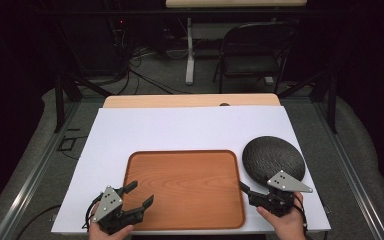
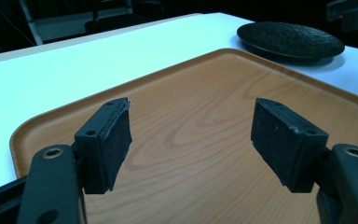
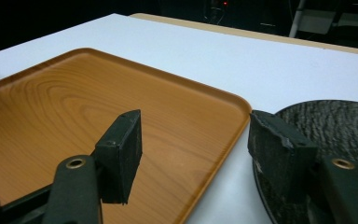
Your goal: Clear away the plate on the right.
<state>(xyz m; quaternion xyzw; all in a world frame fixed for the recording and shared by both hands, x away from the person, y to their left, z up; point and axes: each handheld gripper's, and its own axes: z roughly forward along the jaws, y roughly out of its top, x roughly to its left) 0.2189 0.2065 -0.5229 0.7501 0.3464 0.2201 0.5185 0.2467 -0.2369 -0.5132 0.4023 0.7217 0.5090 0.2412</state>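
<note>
The tray (image 1: 184, 189) sits low and centre in the high view, on the white sheet (image 1: 180, 127) covering the bench, its near edge close to the sheet's front edge. No label or writing I can read on anything. The black plate (image 1: 273, 157) lies just right of the tray, a thin strip of white between them.

The left hand-held gripper (image 1: 140, 194) hangs over the tray's lower-left corner, jaws apart with nothing between. The right hand-held gripper (image 1: 243, 187) hovers at the tray's right rim, spread wide and empty.

The upper half of the sheet is bare. The right gripper view shows the gap between tray (image 3: 74, 107) and plate (image 3: 335, 126) up close.
</note>
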